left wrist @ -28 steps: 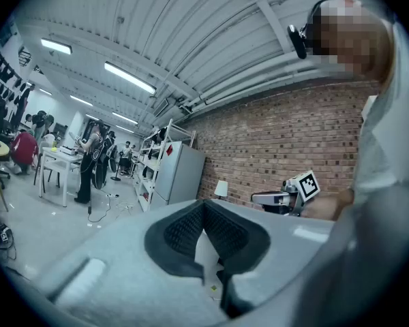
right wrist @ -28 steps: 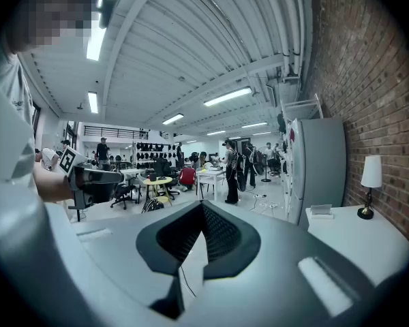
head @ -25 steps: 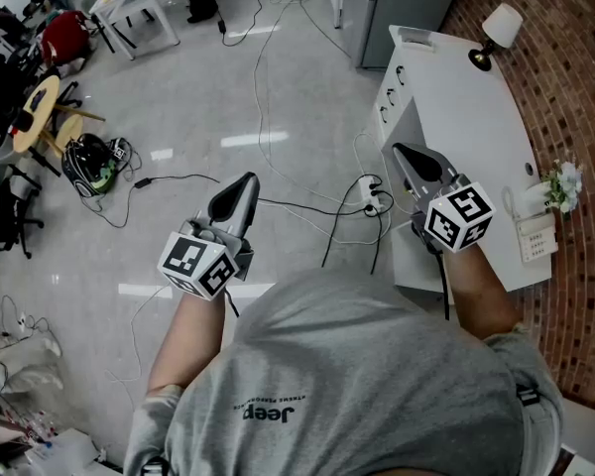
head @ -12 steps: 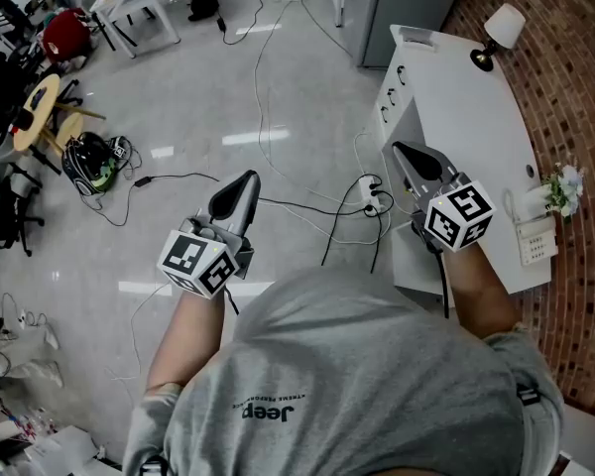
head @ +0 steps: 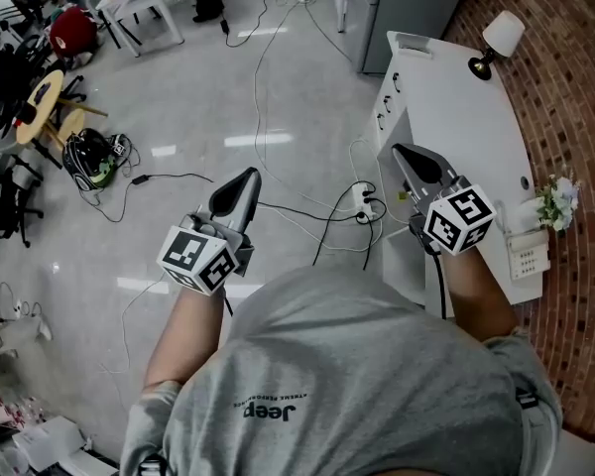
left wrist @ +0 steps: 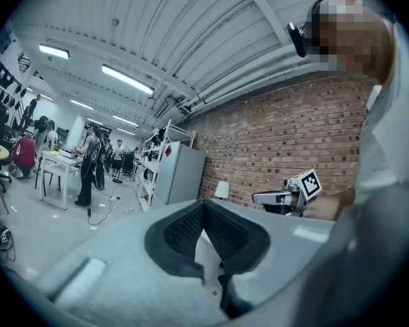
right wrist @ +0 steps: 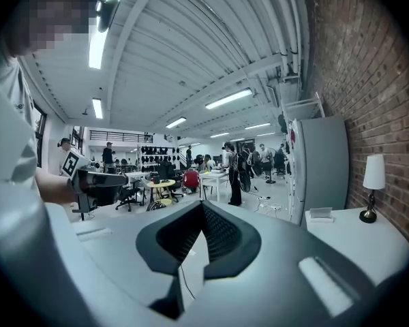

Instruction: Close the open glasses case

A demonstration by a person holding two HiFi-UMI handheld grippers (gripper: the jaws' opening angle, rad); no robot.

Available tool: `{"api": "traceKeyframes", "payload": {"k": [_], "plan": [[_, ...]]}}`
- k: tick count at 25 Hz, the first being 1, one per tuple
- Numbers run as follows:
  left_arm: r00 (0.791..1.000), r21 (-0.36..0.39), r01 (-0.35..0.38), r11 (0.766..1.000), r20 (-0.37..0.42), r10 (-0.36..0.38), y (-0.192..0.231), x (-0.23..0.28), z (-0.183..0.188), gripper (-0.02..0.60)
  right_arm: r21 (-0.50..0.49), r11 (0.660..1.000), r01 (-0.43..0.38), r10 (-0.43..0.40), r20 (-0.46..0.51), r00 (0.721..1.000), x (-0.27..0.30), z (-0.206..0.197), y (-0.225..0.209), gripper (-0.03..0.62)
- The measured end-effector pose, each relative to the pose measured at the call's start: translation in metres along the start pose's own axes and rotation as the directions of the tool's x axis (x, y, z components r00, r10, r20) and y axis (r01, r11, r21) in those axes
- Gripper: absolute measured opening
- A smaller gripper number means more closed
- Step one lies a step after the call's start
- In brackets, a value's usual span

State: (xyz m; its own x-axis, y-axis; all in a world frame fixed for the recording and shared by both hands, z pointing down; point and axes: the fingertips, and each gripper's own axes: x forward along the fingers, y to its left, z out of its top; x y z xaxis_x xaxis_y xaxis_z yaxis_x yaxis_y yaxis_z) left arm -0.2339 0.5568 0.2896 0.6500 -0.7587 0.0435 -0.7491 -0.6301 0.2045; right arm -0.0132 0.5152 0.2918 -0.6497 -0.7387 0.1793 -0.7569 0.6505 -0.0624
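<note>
Both grippers are empty, fingers pinched fully together: left gripper (head: 246,178) over the floor (head: 178,97), right gripper (head: 401,153) by the white bench's (head: 466,107) near edge. The boxy thing (head: 414,41) at the bench's far end may be the glasses case, can't tell. Probably light and rigid with a snappy hinge, so I'd press the lid's free edge.

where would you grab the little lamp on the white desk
Probably by the thin stem of the lamp, between white shade and dark base, coming in level from the open desk side. It stands upright and the brick wall is close behind.
</note>
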Motion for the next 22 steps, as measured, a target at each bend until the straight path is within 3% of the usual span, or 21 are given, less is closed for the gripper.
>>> {"api": "traceKeyframes", "payload": {"k": [6,11,17,22], "plan": [[1.000,0.001,-0.007,1.000,0.010,0.007,-0.026,0.028,-0.003,-0.003,-0.008,1.000,-0.026,0.026,-0.002,1.000,-0.015,-0.002,-0.029,0.009],[1.000,-0.009,-0.019,1.000,0.003,0.019,-0.010,0.040,-0.005,-0.003,-0.001,0.999,-0.036,0.036,-0.008,0.999,0.003,-0.002,-0.043,0.009],[1.000,-0.024,0.004,1.000,0.013,-0.004,0.053,0.066,0.000,-0.003,-0.007,1.000,-0.019,0.019,-0.015,1.000,0.063,0.004,-0.057,0.009],[0.998,-0.014,0.064,0.998,0.023,-0.064,0.142,0.099,0.018,-0.003,-0.020,1.000,0.015,-0.014,0.012,1.000,0.146,0.027,-0.068,0.009]]}}
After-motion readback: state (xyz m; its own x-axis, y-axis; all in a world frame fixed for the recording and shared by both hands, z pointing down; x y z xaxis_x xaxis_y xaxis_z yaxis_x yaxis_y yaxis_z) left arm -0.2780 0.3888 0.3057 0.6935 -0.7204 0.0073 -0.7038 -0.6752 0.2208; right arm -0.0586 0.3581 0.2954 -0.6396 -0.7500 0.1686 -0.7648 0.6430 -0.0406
